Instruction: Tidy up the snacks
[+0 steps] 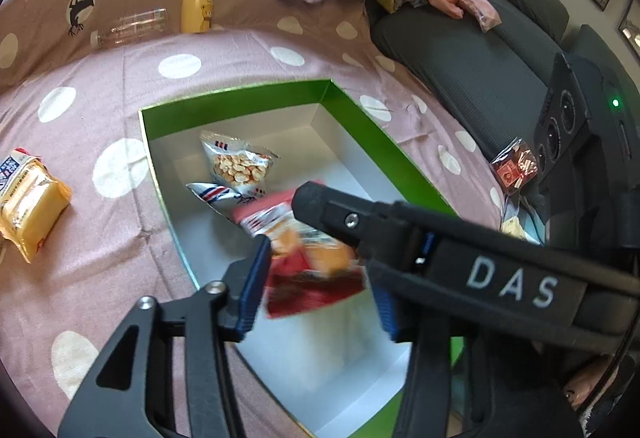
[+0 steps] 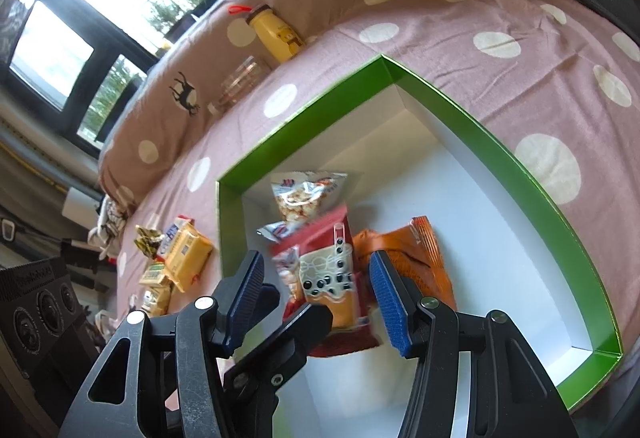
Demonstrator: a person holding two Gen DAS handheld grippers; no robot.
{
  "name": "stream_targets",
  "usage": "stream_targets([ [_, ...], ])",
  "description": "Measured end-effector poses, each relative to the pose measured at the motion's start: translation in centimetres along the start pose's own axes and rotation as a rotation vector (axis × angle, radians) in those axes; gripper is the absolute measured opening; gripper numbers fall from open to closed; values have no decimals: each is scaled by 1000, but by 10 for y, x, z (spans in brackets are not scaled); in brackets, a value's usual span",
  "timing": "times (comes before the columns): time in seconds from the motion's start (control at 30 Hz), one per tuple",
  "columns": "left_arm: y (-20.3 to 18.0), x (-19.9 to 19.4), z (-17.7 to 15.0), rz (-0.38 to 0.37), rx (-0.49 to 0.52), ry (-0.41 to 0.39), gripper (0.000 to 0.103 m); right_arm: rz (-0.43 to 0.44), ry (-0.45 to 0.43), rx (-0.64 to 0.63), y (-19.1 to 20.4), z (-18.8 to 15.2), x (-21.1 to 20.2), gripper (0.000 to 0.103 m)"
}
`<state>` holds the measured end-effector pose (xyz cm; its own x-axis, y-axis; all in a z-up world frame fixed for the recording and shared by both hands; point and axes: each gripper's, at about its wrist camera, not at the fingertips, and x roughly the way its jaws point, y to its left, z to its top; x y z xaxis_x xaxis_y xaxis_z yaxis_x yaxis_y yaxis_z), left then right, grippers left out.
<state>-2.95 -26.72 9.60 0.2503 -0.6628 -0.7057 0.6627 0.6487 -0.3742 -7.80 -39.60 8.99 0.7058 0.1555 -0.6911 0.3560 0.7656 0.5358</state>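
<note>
Both hand-held grippers hang over the green box (image 2: 520,174) on the polka-dot bed (image 1: 100,118). The left hand-held gripper (image 1: 316,286) stands open around a blurred red snack packet (image 1: 312,278), pads clear. The right hand-held gripper (image 2: 316,294) is open above the packets; 1 yellow snack pack (image 1: 28,202) lies outside.

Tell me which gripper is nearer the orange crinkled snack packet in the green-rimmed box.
Right. The right gripper hangs with one finger just beside the orange crinkled snack packet. The left gripper is across the red snack packet from it, farther off.
</note>
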Motion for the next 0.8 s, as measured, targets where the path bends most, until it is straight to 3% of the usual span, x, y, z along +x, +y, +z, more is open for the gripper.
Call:
stream_targets([
  [0.07,2,-11,-1,-3,-4,-27,64,0,-24,-12,5,-1,-5,65],
  [0.37,25,-65,-14,51,-48,-125,77,-6,-81,-59,29,-5,-18,72],
  [0.6,61,-107,-33,139,-116,-196,92,-30,-137,-115,53,-11,-25,81],
  [0.8,104,-140,-51,259,-211,-247,92,-33,-148,-183,81,-20,-17,82],
])
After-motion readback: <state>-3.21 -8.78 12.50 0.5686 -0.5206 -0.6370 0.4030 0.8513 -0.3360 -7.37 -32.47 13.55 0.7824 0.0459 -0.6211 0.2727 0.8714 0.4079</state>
